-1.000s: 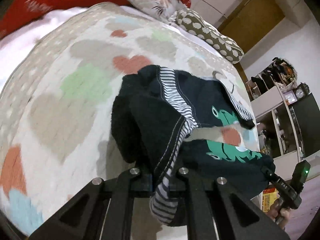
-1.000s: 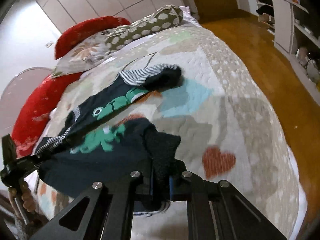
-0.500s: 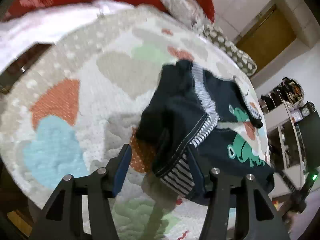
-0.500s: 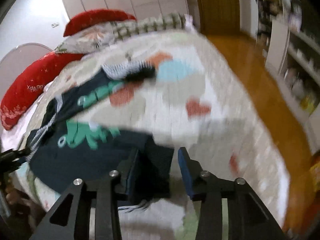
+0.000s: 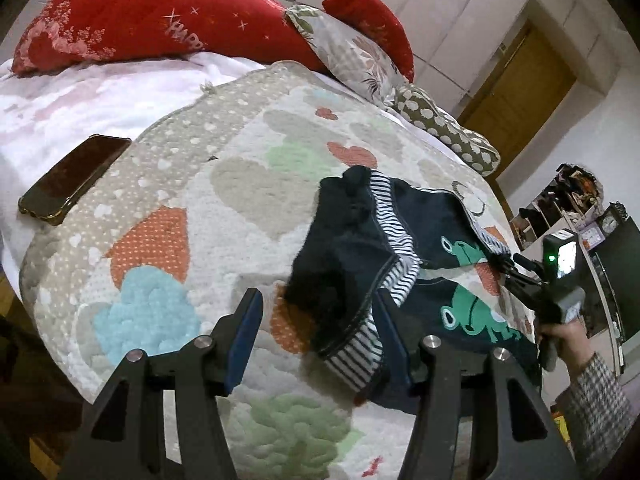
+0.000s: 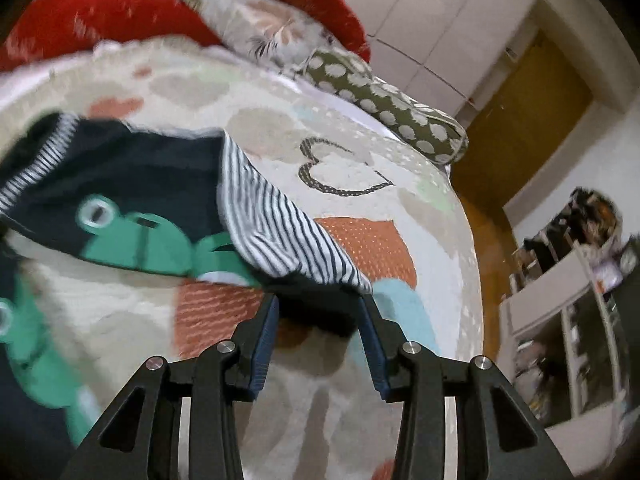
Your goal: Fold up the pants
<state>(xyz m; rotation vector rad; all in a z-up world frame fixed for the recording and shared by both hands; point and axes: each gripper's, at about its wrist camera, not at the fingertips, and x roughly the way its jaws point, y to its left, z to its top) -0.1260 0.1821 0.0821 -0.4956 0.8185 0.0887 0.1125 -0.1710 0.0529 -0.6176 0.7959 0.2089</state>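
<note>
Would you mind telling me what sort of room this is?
Most likely a bedroom: a bed under a heart-patterned quilt, pillows at its head, and tall white wardrobe doors behind.

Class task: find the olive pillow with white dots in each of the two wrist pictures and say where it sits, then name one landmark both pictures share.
Left wrist view: the olive dotted pillow lies upper right, at the quilt's far edge, below the floral pillow.
Right wrist view: the same pillow runs diagonally across the upper middle, toward the wooden door.
Shared landmark: the navy frog-print pants on the heart quilt.
</note>
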